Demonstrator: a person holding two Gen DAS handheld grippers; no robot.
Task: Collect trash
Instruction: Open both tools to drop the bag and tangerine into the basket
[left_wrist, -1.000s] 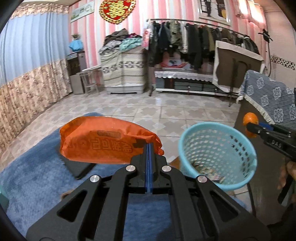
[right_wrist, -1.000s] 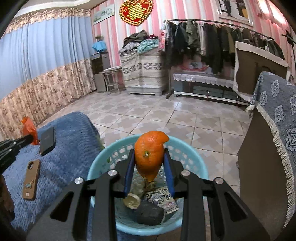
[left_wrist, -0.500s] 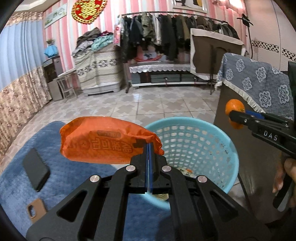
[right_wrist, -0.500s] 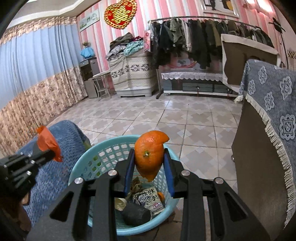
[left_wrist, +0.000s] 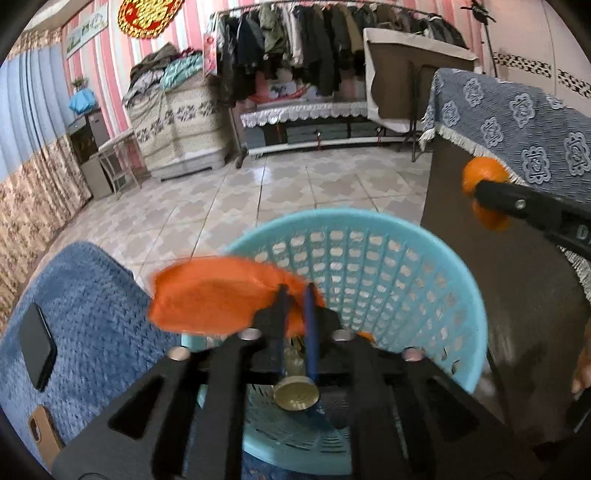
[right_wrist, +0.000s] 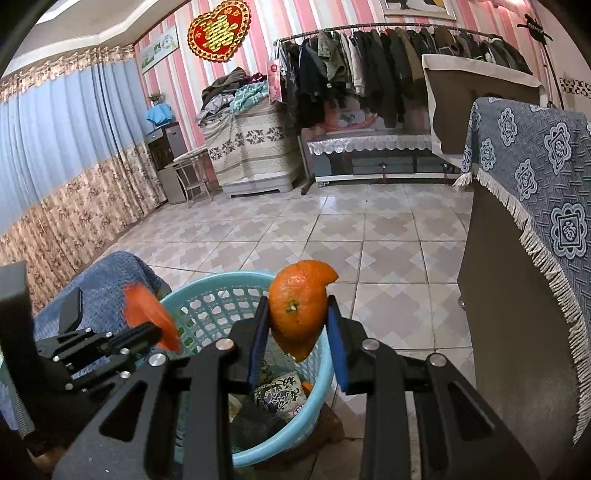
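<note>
Left wrist view: left gripper (left_wrist: 295, 295) jaws now parted, crinkly orange plastic snack wrapper (left_wrist: 214, 299) blurred, slipping off left finger over round light-blue perforated plastic basket (left_wrist: 424, 280) just ahead; was clamped half second back. Release underway, likely drops in. Right gripper (right_wrist: 298, 317) clamped on orange peel (right_wrist: 299, 306) above basket rim, next to drop.

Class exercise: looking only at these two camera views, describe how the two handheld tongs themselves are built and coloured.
Both tongs are matte black, angular frames with long cut-out slots and round silver bolt heads. The left tongs and right tongs each carry blue pads on the inner finger faces. Seen from the side, the left tongs show small silver screws. No cables are visible.
</note>
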